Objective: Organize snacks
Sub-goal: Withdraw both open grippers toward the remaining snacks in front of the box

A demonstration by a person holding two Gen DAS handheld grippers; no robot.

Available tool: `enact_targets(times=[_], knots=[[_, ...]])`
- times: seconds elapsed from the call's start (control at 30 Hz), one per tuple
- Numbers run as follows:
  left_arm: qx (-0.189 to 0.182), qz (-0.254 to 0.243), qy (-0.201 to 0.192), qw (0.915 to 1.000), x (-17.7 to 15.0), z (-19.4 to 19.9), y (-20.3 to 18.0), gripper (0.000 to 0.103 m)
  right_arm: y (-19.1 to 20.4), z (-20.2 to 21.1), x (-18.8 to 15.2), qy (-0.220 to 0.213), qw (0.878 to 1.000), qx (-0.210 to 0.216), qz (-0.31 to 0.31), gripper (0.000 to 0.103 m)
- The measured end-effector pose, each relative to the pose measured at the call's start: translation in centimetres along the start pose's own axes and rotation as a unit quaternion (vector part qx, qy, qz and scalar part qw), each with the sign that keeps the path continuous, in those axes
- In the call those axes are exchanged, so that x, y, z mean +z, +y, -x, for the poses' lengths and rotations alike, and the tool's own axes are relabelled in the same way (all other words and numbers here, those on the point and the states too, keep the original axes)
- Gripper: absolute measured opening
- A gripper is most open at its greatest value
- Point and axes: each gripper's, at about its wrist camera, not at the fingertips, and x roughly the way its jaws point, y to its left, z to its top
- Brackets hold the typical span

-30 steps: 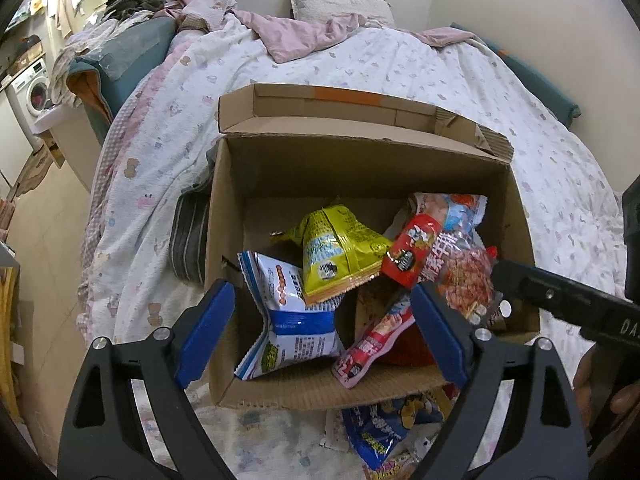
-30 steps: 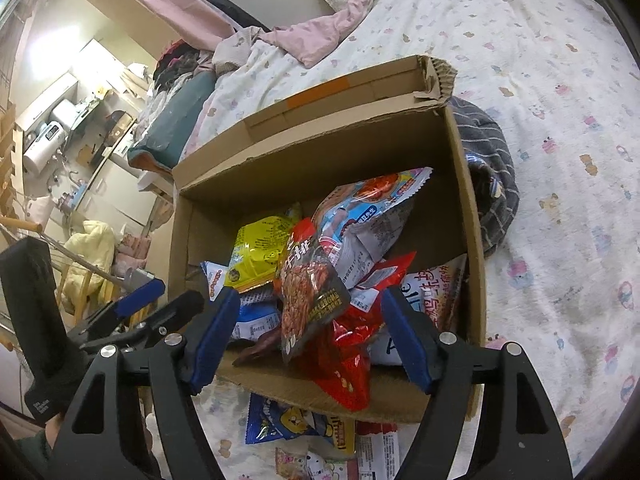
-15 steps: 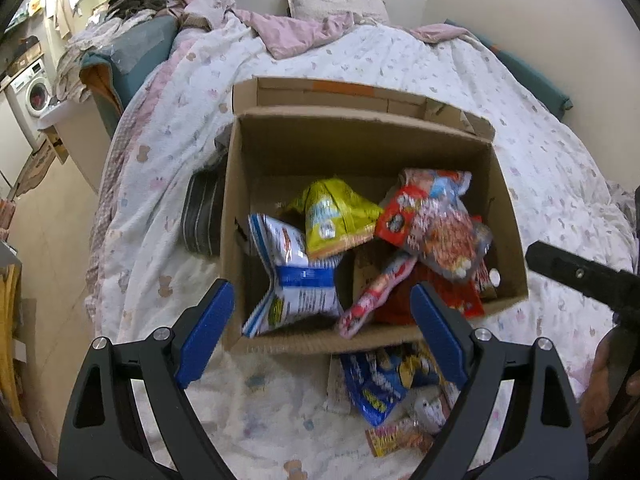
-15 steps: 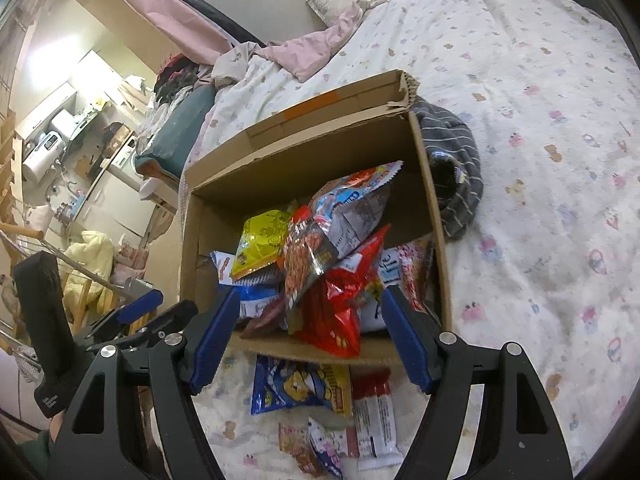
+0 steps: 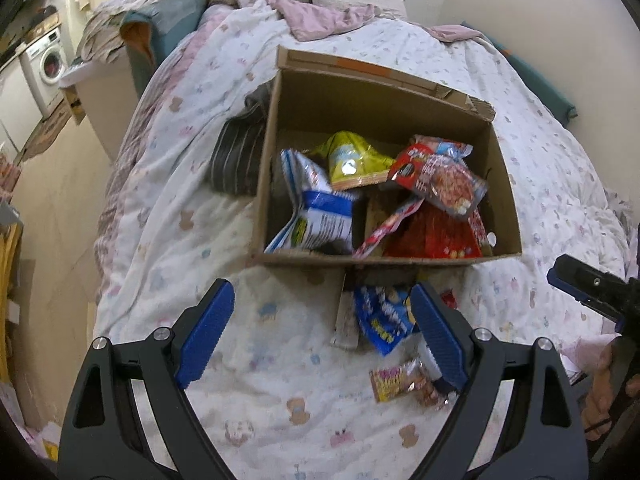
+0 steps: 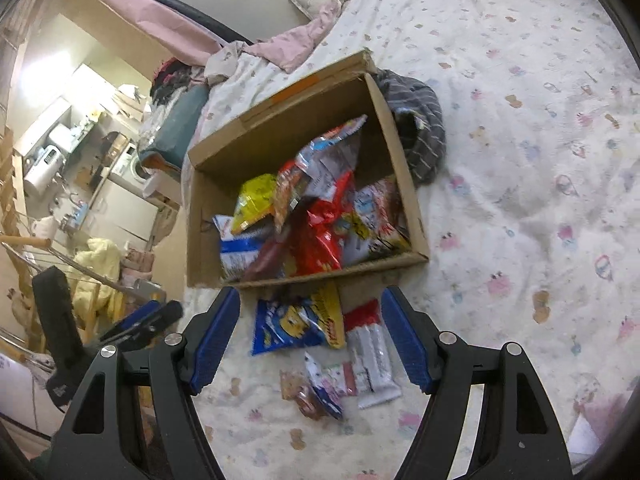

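Observation:
An open cardboard box (image 5: 276,152) (image 6: 404,184) stands on the bed and holds several snack bags: a yellow one (image 5: 352,160), a blue-white one (image 5: 316,216) and red ones (image 5: 444,184) (image 6: 320,232). More snacks lie on the quilt in front of the box: a blue bag (image 5: 380,316) (image 6: 288,324), a white-red packet (image 6: 372,356) and small packets (image 5: 400,380) (image 6: 320,392). My left gripper (image 5: 320,332) is open and empty above the quilt, near the loose snacks. My right gripper (image 6: 310,336) is open and empty, hovering over the loose snacks. Each gripper shows at the edge of the other's view.
The bed has a white patterned quilt (image 5: 280,400) (image 6: 520,160). A striped grey garment (image 5: 236,160) (image 6: 420,132) lies against the box. A pink blanket and pillow (image 5: 348,0) lie at the head. A washing machine (image 5: 44,60) and a cluttered kitchen area (image 6: 80,160) lie beyond the bed's edge.
Both grippers have pulled back from the box, staying open. The box looks smaller and farther, and the loose snacks in front of it have come into view.

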Motion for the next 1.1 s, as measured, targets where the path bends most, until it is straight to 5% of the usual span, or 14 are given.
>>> enact_targets(times=[0.23, 0.47, 0.7, 0.83, 1.1], knots=[[-0.003, 0.025, 0.013, 0.9996, -1.4, 0.6, 1.7, 0.088, -2.0, -3.6, -1.9, 0.088, 0.993, -0.083, 0.005, 0.076], [-0.004, 0.053, 0.031, 0.9981, -2.0, 0.4, 3.4, 0.088, -2.0, -8.8, -2.5, 0.165, 0.984, -0.067, -0.020, 0.057], [0.007, 0.072, 0.034, 0.9968, -2.3, 0.4, 5.6, 0.088, -0.5, -13.1, -3.4, 0.201, 0.964, -0.165, 0.060, 0.051], [0.009, 0.083, 0.044, 0.9956, -2.6, 0.0, 6.2, 0.088, -0.2, -13.8, -3.8, 0.209, 0.956, -0.187, 0.086, 0.035], [-0.008, 0.076, 0.079, 0.9939, -4.1, -1.9, 3.3, 0.088, -1.7, -10.9, -4.2, 0.184, 0.960, -0.197, 0.076, 0.035]])
